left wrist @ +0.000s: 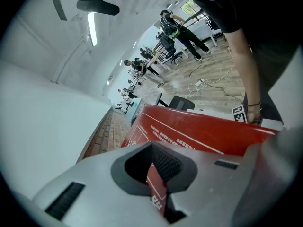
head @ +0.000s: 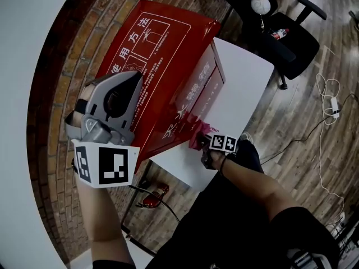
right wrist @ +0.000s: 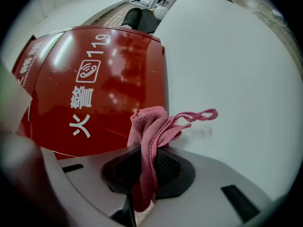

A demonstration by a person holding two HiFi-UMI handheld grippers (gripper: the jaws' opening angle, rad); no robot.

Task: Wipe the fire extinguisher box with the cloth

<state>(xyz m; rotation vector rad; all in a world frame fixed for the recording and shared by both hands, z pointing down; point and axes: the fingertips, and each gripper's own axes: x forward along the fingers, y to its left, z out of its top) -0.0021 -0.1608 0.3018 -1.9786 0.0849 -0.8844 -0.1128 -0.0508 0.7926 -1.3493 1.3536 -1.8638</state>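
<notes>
The red fire extinguisher box (head: 162, 43) lies on a white table (head: 241, 88), its printed lid raised and tilted. My left gripper (head: 134, 88) is at the lid's left edge. In the left gripper view the jaws (left wrist: 158, 174) are shut on a thin red edge of the box (left wrist: 199, 131). My right gripper (head: 205, 136) is at the box's near front corner, shut on a pink cloth (head: 197, 133). In the right gripper view the cloth (right wrist: 151, 126) bunches out of the jaws (right wrist: 144, 167) just off the box's red front face (right wrist: 104, 93), over the table (right wrist: 236, 70).
A black office chair (head: 286, 38) stands beyond the table's far corner. White cables (head: 328, 105) trail over the wooden floor at the right. A brick strip (head: 56, 94) and a white wall run along the left. A small red object (head: 154, 195) lies under the table's near edge.
</notes>
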